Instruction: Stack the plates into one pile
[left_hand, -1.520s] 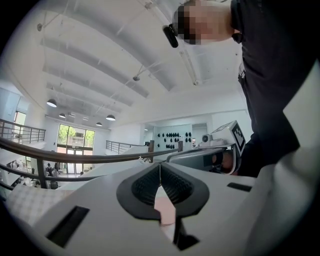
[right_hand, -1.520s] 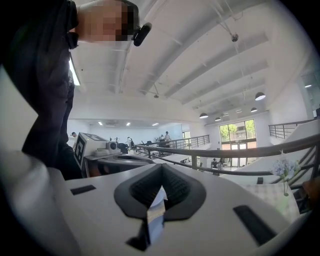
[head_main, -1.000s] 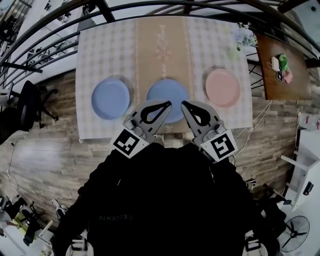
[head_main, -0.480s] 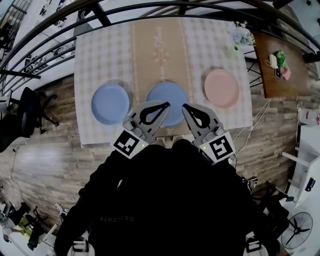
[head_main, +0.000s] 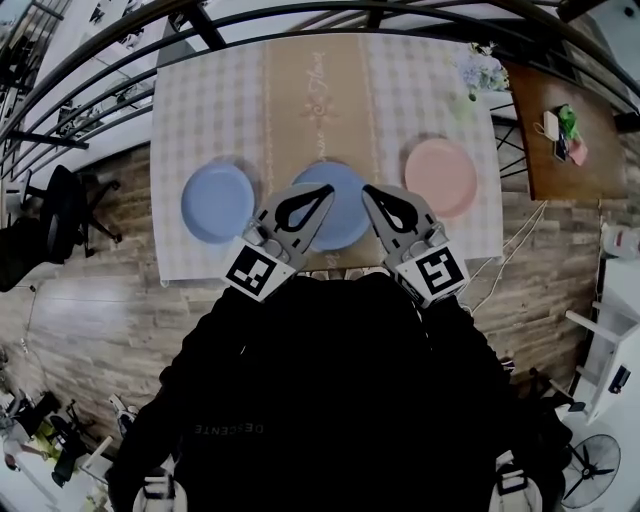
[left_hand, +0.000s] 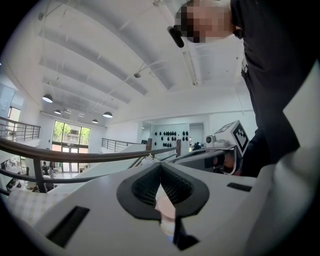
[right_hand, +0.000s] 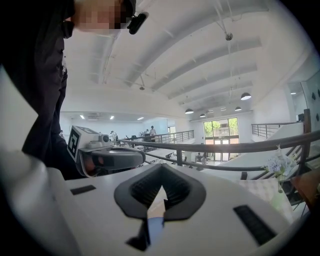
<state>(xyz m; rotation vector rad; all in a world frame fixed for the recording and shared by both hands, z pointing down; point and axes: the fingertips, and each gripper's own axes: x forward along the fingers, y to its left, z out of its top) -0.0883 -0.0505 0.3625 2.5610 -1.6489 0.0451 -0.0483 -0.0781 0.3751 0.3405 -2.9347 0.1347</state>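
The left tool (head_main: 326, 192) and right tool (head_main: 368, 192) are held side by side over the near edge of the counter (head_main: 200, 120), tips converging. Each tool's jaws are pressed together with nothing between them.

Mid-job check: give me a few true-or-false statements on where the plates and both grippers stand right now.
1. The left blue plate, the middle blue plate and the pink plate lie apart, unstacked. True.
2. The pink plate is the middle one. False: it lies at the right end of the row.
3. The left gripper and the right gripper are both shut and empty. True.
4. The right gripper's tip shows over the pink plate. False: it shows over the middle blue plate.
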